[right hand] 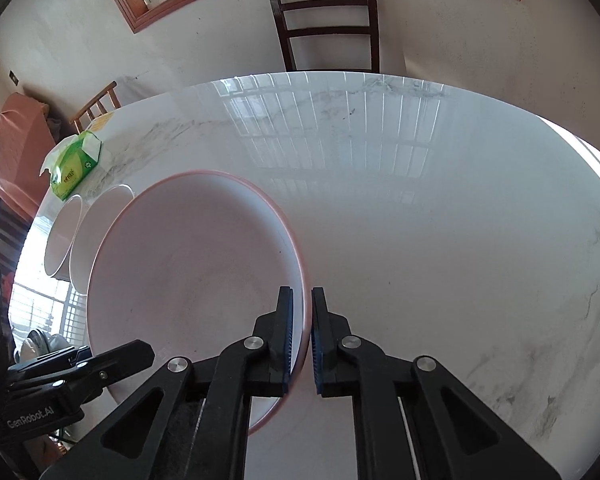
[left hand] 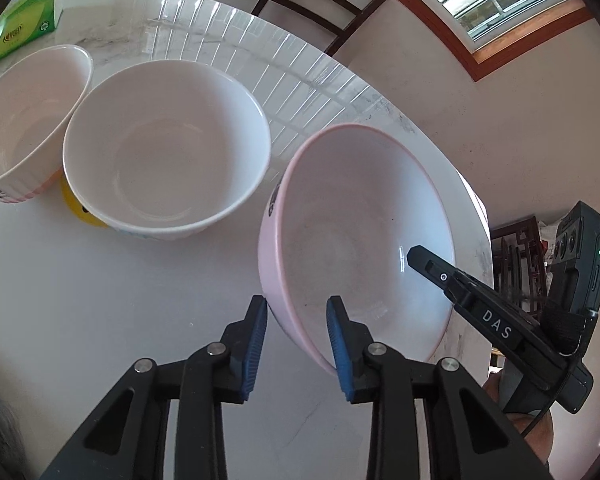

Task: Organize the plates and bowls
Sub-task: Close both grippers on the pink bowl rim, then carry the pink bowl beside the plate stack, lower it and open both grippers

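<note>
My right gripper [right hand: 301, 336] is clamped on the near rim of the pink bowl [left hand: 356, 240], one pad inside, one outside. My left gripper [left hand: 297, 344] straddles the opposite rim, narrow, pads not clearly pressing yet. The bowl sits tilted at the table [right hand: 420, 208] edge, with the white bowl [left hand: 164, 148] beside it. The risk I see: a glossy rim slipping from a one-sided pinch, tipping off the edge.
</note>
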The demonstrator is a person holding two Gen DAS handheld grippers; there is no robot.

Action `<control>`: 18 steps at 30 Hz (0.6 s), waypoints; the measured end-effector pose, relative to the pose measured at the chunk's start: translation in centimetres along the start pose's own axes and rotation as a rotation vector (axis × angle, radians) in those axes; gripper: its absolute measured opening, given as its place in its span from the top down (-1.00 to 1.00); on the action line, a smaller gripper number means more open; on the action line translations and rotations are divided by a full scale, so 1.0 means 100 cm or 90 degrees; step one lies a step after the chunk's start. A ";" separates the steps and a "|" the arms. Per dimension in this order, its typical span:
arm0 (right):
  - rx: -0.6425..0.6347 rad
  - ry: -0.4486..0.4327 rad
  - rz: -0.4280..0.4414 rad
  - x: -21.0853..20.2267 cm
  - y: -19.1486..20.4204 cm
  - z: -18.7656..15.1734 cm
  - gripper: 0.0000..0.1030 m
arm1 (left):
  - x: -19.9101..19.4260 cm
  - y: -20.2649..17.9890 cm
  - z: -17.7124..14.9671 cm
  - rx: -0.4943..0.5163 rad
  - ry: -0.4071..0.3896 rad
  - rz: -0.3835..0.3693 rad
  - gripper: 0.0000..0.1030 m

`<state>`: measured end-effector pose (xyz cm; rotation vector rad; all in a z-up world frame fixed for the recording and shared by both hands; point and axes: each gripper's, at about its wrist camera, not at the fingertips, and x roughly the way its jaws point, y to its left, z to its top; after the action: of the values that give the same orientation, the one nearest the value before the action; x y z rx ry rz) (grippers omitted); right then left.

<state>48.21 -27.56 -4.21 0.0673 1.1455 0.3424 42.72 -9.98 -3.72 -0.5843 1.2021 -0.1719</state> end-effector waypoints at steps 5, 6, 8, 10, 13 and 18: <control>0.023 -0.005 0.035 -0.034 0.011 -0.038 0.78 | -0.033 0.011 -0.028 0.012 -0.004 -0.016 0.46; 0.024 -0.006 0.044 -0.041 0.016 -0.048 0.77 | -0.042 0.013 -0.035 0.016 -0.006 -0.016 0.46; 0.029 -0.002 0.062 -0.054 0.027 -0.069 0.76 | -0.060 0.021 -0.053 0.023 -0.008 -0.016 0.47; 0.030 -0.002 0.069 -0.065 0.040 -0.090 0.75 | -0.076 0.030 -0.072 0.028 -0.006 -0.014 0.46; 0.031 0.000 0.084 -0.080 0.062 -0.120 0.74 | -0.102 0.043 -0.102 0.049 -0.016 -0.002 0.46; 0.026 0.022 0.097 -0.086 0.095 -0.164 0.74 | -0.130 0.069 -0.141 0.057 -0.010 0.009 0.46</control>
<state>28.10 -23.18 -1.30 0.1857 1.1842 0.4565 23.90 -3.37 0.22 -0.4990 1.1769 -0.2080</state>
